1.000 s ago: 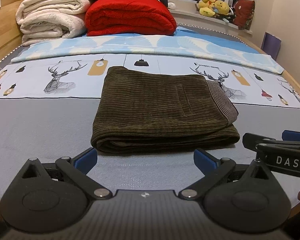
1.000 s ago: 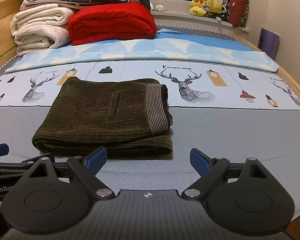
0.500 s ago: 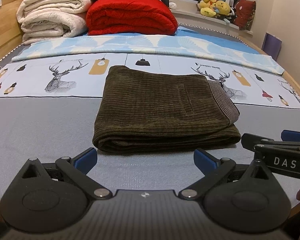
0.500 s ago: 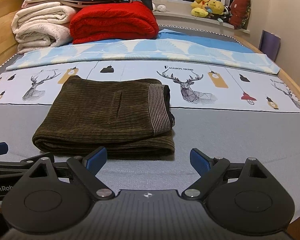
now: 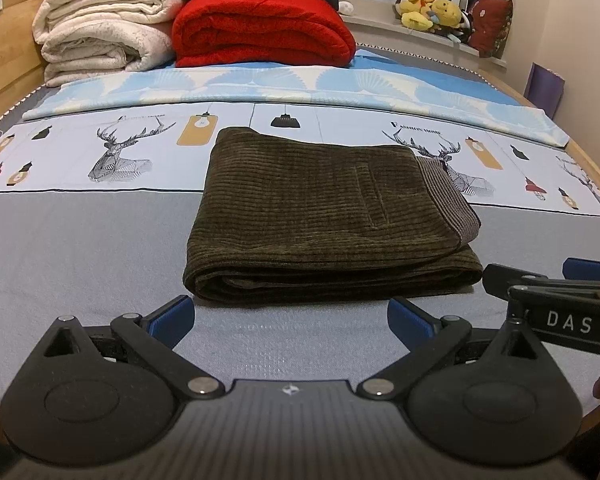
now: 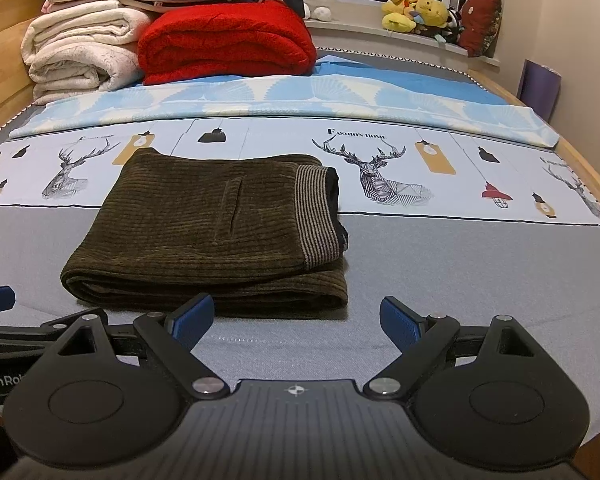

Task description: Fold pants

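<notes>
Sitting on the bed: pants point(image 5: 324, 216), dark olive corduroy, folded into a neat thick rectangle, pretty much dead centre on the grey sheet point(image 5: 80, 248), with the far edge lapping onto the printed strip
Pants details: striped waistband point(image 6: 318, 216) is on the right end, a pocket seam runs across the top layer, and you can see the stacked layers along the near edge
Left gripper point(image 5: 290, 314): spread wide open, blue pads point(image 5: 172, 314) well apart, nothing between them, hovering just short of the near edge of the pants, not touching
Right gripper point(image 6: 298, 318): same deal, wide open and empty, sitting near the right front corner of the pants; its left pad looks close to the fabric edge, but I can't tell if it's actually touching
Both together: side by side, each one pokes into the other's camera view at the edge
Printed strip point(image 6: 380, 168): pale blue with deer, lamps and "Fashion home" text, right behind the pants
Blue and white quilt point(image 5: 300, 88): laid flat across the bed further back
Red blanket point(image 5: 260, 28): folded, at the head of the bed
Cream blankets point(image 5: 100, 40): stacked just left of the red one, touching it
Plush toys point(image 6: 416, 14): yellow ones, on the window ledge at the back right
</notes>
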